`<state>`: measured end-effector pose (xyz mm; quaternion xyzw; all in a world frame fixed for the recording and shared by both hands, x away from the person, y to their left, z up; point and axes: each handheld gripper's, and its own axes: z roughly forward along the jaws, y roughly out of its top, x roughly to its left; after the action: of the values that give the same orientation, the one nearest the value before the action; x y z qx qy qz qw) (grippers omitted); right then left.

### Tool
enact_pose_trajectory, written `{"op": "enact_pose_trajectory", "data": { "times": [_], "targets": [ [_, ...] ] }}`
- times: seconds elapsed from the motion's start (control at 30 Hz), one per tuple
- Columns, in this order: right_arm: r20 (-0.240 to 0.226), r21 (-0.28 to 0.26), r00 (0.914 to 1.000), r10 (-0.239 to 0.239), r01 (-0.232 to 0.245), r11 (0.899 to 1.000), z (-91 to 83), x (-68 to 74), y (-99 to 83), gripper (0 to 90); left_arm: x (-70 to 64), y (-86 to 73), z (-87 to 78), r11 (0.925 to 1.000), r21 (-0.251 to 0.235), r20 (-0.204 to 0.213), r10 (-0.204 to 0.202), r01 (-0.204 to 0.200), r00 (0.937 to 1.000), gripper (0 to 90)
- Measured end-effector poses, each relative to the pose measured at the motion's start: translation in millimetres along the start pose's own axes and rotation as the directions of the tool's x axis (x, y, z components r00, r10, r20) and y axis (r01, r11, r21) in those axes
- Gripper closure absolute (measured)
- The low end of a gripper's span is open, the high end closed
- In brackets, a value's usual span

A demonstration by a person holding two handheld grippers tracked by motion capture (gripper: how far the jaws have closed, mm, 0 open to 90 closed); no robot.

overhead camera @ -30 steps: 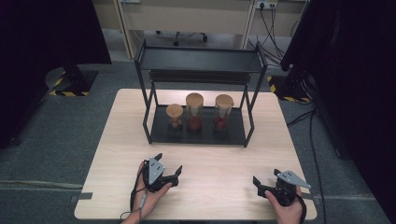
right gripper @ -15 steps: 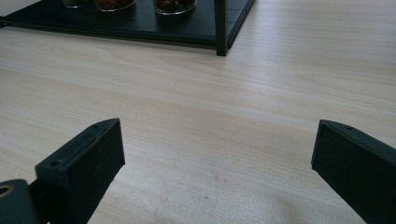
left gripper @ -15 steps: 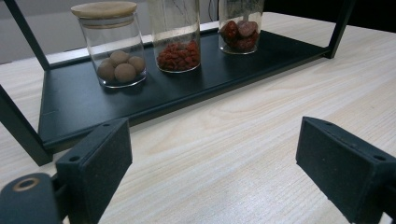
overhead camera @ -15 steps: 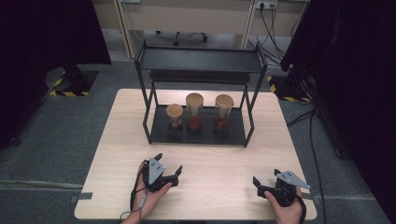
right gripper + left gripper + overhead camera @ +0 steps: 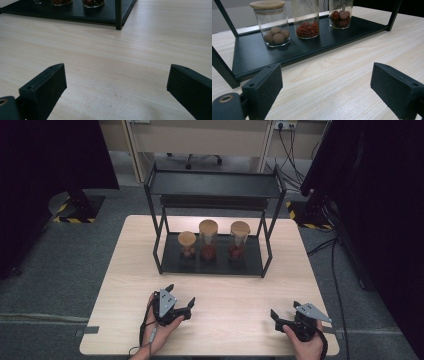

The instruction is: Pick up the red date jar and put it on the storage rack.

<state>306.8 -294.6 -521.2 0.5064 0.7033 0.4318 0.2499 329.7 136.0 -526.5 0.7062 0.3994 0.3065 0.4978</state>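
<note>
A black two-tier metal rack (image 5: 252, 268) stands at the back of the light wooden table (image 5: 225, 290). On its lower shelf (image 5: 252, 52) are three glass jars with wooden lids: a short one with round brown balls (image 5: 187, 244) (image 5: 274, 27), a tall one with small red berries (image 5: 208, 239) (image 5: 307, 21), and one with dark red fruit (image 5: 239, 240) (image 5: 340, 15). My left gripper (image 5: 180, 296) (image 5: 325, 87) rests near the front of the table, open and empty. My right gripper (image 5: 285, 312) (image 5: 116, 87) rests at the front right, also open and empty.
The rack's top shelf (image 5: 212, 185) overhangs the jars. A rack leg (image 5: 118, 15) stands ahead of my right gripper. Bare tabletop lies between the grippers and the rack. Grey floor, cables and dark equipment surround the table.
</note>
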Motion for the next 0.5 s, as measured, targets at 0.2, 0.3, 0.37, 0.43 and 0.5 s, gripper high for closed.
{"op": "enact_pose_trajectory", "data": {
  "times": [0.2, 0.3, 0.37, 0.43, 0.5],
  "targets": [
    [-0.001, 0.000, 1.0000, 0.002, -0.002, 1.000, 0.0, -0.2, 0.0, 2.9, 0.0, 0.0, 0.1, 1.0000, 0.000, 0.000, 0.000, 0.000, 1.0000, 10.4],
    [-0.001, -0.001, 1.0000, 0.003, -0.003, 1.000, -0.1, -0.3, -0.1, 2.9, 0.2, 0.0, 0.0, 1.0000, 0.000, 0.000, -0.001, 0.001, 1.0000, 10.4],
    [-0.001, 0.000, 1.0000, 0.004, -0.004, 1.000, 0.0, -0.4, 0.0, 2.9, 0.3, 0.0, 0.1, 1.0000, 0.001, 0.000, -0.001, 0.001, 1.0000, 10.4],
    [0.000, 0.001, 1.0000, 0.004, -0.004, 1.000, 0.0, -0.4, 0.0, 2.9, 0.3, 0.0, 0.1, 1.0000, 0.001, 0.001, -0.001, 0.001, 1.0000, 10.4],
    [0.000, 0.001, 1.0000, 0.004, -0.004, 1.000, 0.1, -0.4, 0.0, 2.9, 0.3, 0.0, 0.0, 1.0000, 0.000, 0.001, -0.002, 0.002, 1.0000, 10.5]
  ]
}}
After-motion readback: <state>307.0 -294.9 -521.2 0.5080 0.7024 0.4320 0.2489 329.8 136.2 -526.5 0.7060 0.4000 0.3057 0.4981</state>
